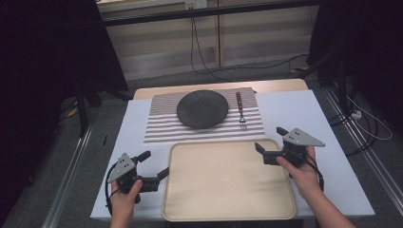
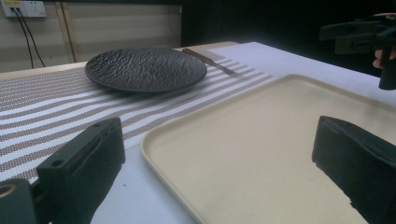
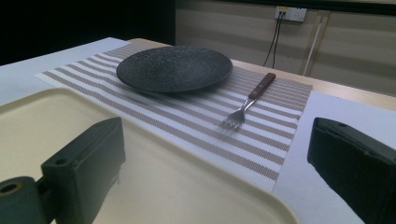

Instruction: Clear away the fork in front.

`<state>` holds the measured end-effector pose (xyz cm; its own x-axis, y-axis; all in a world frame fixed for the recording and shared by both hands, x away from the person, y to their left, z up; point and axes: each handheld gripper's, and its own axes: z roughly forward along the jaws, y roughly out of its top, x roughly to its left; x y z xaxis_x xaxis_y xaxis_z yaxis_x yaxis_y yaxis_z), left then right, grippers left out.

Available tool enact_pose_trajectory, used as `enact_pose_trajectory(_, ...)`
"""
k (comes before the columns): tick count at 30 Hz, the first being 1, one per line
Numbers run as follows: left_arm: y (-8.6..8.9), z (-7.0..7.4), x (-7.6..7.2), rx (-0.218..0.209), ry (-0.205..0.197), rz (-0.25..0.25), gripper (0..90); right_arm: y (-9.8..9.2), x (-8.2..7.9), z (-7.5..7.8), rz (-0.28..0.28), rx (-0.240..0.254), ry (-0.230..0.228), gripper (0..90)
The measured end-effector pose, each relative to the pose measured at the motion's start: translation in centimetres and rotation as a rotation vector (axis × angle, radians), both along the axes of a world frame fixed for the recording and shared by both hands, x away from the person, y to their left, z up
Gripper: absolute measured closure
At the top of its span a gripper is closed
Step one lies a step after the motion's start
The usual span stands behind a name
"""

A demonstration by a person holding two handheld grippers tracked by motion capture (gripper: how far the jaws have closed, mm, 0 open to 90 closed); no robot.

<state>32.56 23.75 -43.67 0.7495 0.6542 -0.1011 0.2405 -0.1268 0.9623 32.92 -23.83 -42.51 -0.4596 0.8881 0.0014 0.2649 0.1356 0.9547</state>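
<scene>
A dark textured plate [image 1: 202,109] [image 2: 145,68] [image 3: 174,68] rests on a striped placemat [image 1: 161,124] [image 2: 51,100] [image 3: 271,135] at the far middle of the table. A fork [image 1: 241,110] [image 2: 208,60] [image 3: 247,105] with a brown handle lies on the mat to the plate's right, tines toward me. A beige tray [image 1: 228,180] [image 2: 261,140] [image 3: 154,186] sits empty in front of the mat. My left gripper [image 1: 154,164] is open at the tray's left edge. My right gripper [image 1: 270,139] is open over the tray's far right corner. Both hold nothing.
The table [image 1: 328,156] has a white cover with bare space right of the tray and mat. Cables [image 1: 199,52] run across the floor beyond the table's far edge. Dark stands [image 1: 85,95] flank the table on both sides.
</scene>
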Motion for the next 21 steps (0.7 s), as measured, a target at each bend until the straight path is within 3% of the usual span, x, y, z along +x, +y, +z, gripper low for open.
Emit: enact_pose_trajectory(21,-0.3,0.0,0.0,0.001,0.010,-0.009,2.7,1.6,5.8,0.7,-0.033,-0.013,0.027,4.4)
